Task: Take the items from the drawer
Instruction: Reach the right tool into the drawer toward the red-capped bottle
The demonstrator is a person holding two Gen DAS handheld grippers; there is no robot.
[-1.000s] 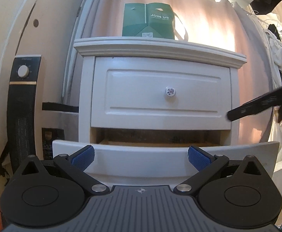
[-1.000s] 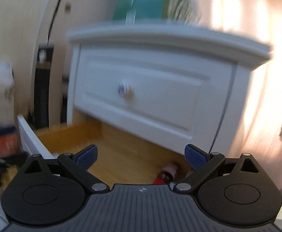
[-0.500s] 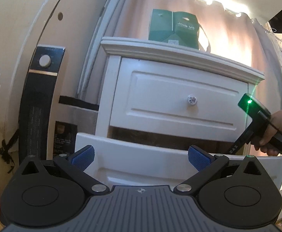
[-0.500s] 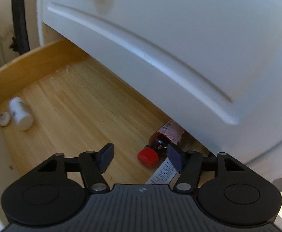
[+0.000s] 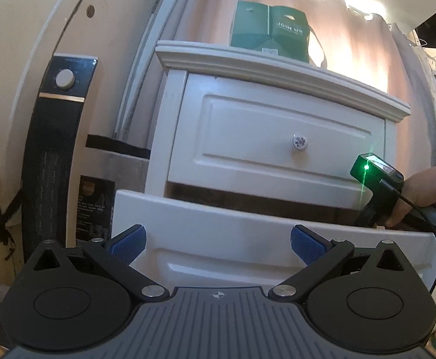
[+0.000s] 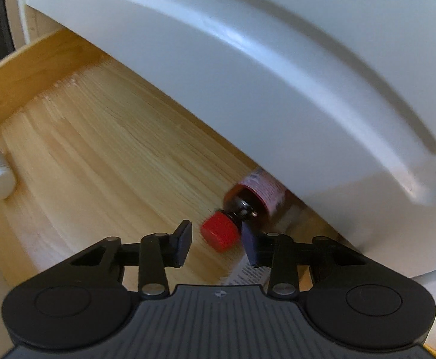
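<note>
Left wrist view: white nightstand [image 5: 277, 125], lower drawer [image 5: 247, 233] pulled out; left hand-held gripper [image 5: 216, 240] hangs before it, wide open, empty. Right wrist view: brown bottle [image 6: 252, 193] lies on its side on the wooden drawer floor, body partly under the upper front. Right hand-held gripper [image 6: 218, 240] brackets the red cap [image 6: 220, 232], half closed, contact uncertain through blur. Probably glass: rigid, smooth, breakable. Grip the cap or neck squarely.
</note>
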